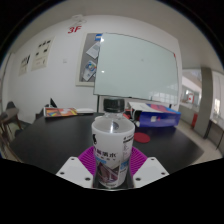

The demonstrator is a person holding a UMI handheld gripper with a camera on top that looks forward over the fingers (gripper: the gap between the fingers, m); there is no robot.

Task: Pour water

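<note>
A clear plastic bottle stands upright between the gripper's two fingers, its lower body flanked closely by the magenta pads. It has a dark cap and a white label, with a magenta band carrying white characters lower down. Whether the pads press on it cannot be told. Behind the bottle stretches a dark table.

White bottle with black cap, magenta-and-white label; magenta-padded fingers; dark table.

Bottle upright in my grip

My gripper clamps both magenta pads on a black-capped bottle, above a dark table, whiteboard beyond.
</note>
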